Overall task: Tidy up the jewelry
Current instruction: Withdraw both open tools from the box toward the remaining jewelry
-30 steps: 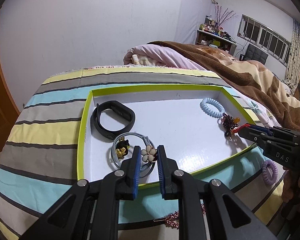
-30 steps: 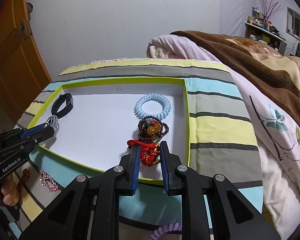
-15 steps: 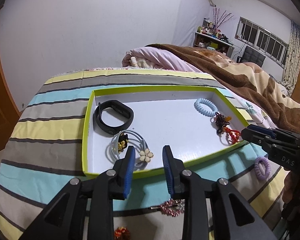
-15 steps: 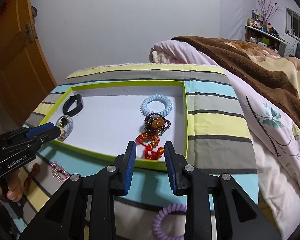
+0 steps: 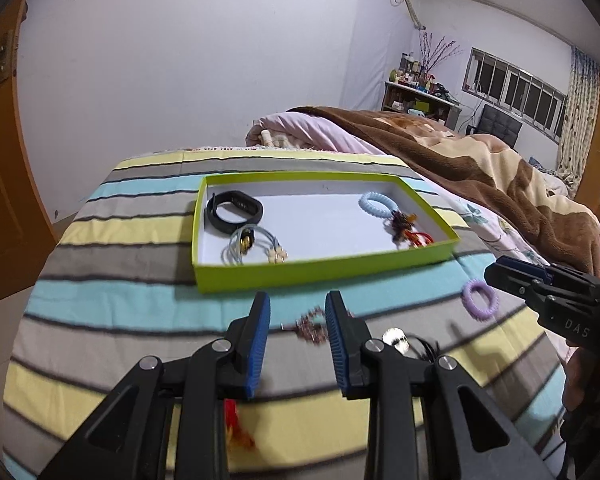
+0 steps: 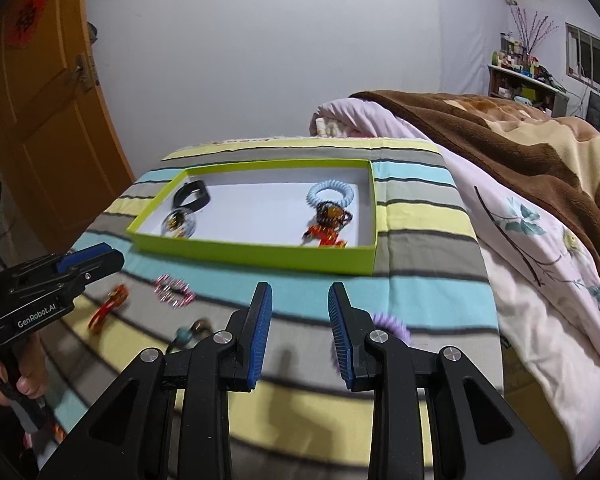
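Several small pieces are left loose on the striped bedspread (image 5: 112,300) in front of the green tray (image 5: 320,270): a pink beaded clip (image 6: 173,289), a purple coil hair tie (image 5: 479,300), a red ornament (image 6: 108,307) and a small round charm (image 5: 396,337) on a dark cord. Inside the tray a black wristband (image 5: 234,211), a light blue coil tie (image 5: 376,203), a dark bead bracelet (image 5: 402,222) and grey hair loops (image 5: 246,246) are already laid.

All of these are judged to be very light. The coil tie is springy and soft and could be pinched anywhere across its ring. The beaded clip looks stiffer and thin, probably best taken across its middle; its beads may slip between smooth pads.

The left gripper (image 5: 294,320) is held low over the bedspread, pointed toward the tray, with its jaws apart and nothing between them; the pink clip is seen just beyond the tips, blurred. The right gripper (image 6: 298,312) is posed likewise, jaws apart and empty, with the purple tie partly hidden behind its right finger.
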Demonstrator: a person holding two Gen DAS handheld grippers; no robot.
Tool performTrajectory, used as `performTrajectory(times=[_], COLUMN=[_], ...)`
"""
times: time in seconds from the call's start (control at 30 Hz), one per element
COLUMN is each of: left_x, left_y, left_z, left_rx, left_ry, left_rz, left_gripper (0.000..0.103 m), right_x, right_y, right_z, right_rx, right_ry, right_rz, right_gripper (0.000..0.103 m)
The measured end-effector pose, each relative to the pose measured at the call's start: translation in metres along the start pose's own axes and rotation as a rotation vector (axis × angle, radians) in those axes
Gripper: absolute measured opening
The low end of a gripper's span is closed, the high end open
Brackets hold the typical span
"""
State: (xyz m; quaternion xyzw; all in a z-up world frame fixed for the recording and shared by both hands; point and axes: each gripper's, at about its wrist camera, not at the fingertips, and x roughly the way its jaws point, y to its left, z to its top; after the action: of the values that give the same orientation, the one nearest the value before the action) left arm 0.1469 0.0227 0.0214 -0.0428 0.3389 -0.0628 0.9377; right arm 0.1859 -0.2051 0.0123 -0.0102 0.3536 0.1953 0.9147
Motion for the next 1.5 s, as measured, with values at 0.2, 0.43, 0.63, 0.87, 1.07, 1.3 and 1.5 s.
performTrajectory(times=[0.2, 0.43, 0.63, 0.87, 1.07, 1.3, 1.5], left_x=[-0.026, -0.054, -0.07, -0.081, -0.082, -0.079, -0.075], left_y=[-0.009, -0.015, -0.012, -0.014, -0.017, -0.016, -0.014], left_z=[-0.019, -0.037, -0.051, -0.063, -0.065, -0.067, -0.066], left_rx=[0.002, -0.005, -0.023, -0.009, -0.004, -0.007, -0.008], left_ry=[-0.02, -0.044, -0.05, -0.054, -0.055, -0.05, -0.044], left_rz=[0.0, 0.004, 0.012, 0.021, 0.028, 0.034, 0.035], left_gripper=[0.03, 0.03, 0.031, 0.031, 0.031, 0.031, 0.031], right_x=[-0.027, -0.055, -0.072, -0.079, -0.08, -0.078, -0.074], right_y=[0.008, 0.015, 0.018, 0.019, 0.019, 0.016, 0.014], right_z=[-0.018, -0.036, -0.049, -0.058, -0.059, -0.06, -0.059], right_rx=[-0.002, 0.002, 0.0, 0.002, 0.001, 0.006, 0.008], right_ry=[-0.02, -0.037, -0.042, -0.037, -0.038, -0.03, -0.023], right_rz=[0.005, 0.007, 0.006, 0.008, 0.013, 0.011, 0.014], right_gripper=[0.03, 0.03, 0.03, 0.03, 0.03, 0.03, 0.03])
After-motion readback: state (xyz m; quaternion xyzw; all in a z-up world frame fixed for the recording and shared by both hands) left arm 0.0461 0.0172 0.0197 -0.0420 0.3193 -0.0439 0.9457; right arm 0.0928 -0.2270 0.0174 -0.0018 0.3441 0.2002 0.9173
